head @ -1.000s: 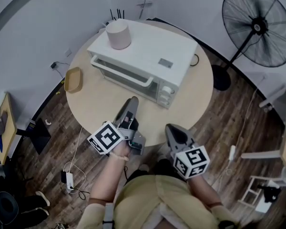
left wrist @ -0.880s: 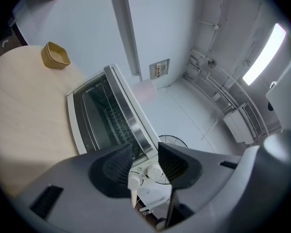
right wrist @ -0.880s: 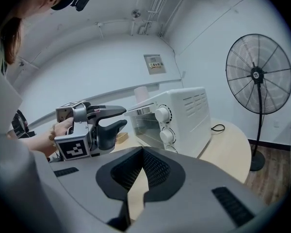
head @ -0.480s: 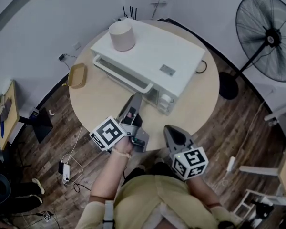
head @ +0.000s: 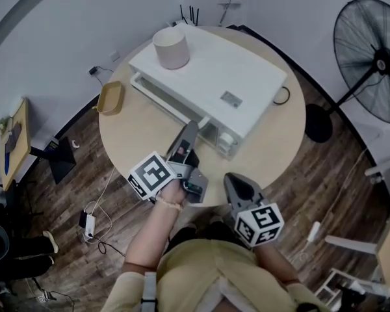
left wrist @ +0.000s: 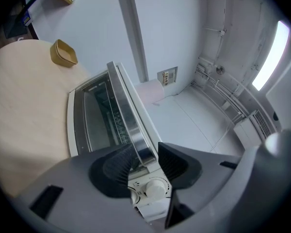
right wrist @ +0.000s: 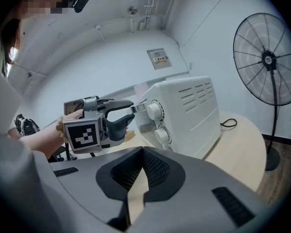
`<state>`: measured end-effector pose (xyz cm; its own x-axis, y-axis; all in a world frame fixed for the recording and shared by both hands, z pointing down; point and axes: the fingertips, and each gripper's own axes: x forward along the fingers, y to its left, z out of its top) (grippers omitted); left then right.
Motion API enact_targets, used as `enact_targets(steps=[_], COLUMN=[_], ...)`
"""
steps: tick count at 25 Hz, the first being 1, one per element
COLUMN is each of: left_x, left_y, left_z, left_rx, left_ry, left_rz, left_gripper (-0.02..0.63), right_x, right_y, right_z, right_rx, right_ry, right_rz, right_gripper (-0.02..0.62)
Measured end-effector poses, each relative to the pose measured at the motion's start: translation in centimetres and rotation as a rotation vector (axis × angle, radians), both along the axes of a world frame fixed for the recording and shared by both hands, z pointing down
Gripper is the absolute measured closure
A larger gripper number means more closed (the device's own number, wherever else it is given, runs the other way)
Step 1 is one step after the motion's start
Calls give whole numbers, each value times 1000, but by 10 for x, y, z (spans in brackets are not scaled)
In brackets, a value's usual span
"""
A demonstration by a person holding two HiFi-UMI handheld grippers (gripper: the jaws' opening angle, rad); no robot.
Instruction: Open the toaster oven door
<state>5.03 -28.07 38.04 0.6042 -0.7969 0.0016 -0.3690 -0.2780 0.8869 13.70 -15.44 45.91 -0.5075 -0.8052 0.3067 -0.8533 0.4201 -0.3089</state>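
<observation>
Nearest the person, the right hand-held gripper (right wrist: 142,154) is idling at the 5 o'clock edge of the counter (head: 136,142). Its jaws are pressing together on nothing. It is probably being kept clear because the door needs only one tool.

Just beyond, at about 6 o'clock on the counter, the left hand-held gripper (left wrist: 144,155) is reaching toward 12 o'clock. Its jaws are standing apart and straddling the door handle (left wrist: 128,115) at the end nearest the knobs (left wrist: 153,188), one pad on each side, not yet clamping. This placement is presumably aiming for a hold close to the handle's bracket.

The toaster oven (head: 214,83) is sitting across the counter's centre with its front facing 7 o'clock. Its glass door (left wrist: 94,118) is looking shut. The jaws will likely need closing before any pull outward and down.

A pink cup (head: 171,47) is standing on the oven's roof, toward 11 o'clock. A wooden tray (head: 110,98) is lying at the counter's 9 o'clock rim, apparently clear of the door's swing. A pedestal fan (head: 376,54) is standing on the floor at 2 o'clock.
</observation>
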Motion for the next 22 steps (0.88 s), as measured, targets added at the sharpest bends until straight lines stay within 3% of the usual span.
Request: enact_targets(steps=[7, 12, 16, 19, 22], left_x=[-5, -6, 0, -1, 4], left_y=[-7, -10, -11, -10, -8], left_z=[-3, -2, -1, -3, -7], left_rx=[15, 13, -7, 6, -15], left_ry=[-80, -88, 0, -9, 85], left_rz=[-31, -38, -36, -37, -38], left_gripper=[459, 454, 454, 456, 462], right_x=[3, 4, 2, 2, 0], right_y=[-3, -5, -6, -6, -5], right_z=[3, 6, 7, 10, 12], right_rx=[-11, -14, -19, -22, -23], right_ry=[-19, -31, -38, -40, -45], right_rz=[-21, -31, -45, -53, -60], right_gripper=[592, 592, 592, 592, 592])
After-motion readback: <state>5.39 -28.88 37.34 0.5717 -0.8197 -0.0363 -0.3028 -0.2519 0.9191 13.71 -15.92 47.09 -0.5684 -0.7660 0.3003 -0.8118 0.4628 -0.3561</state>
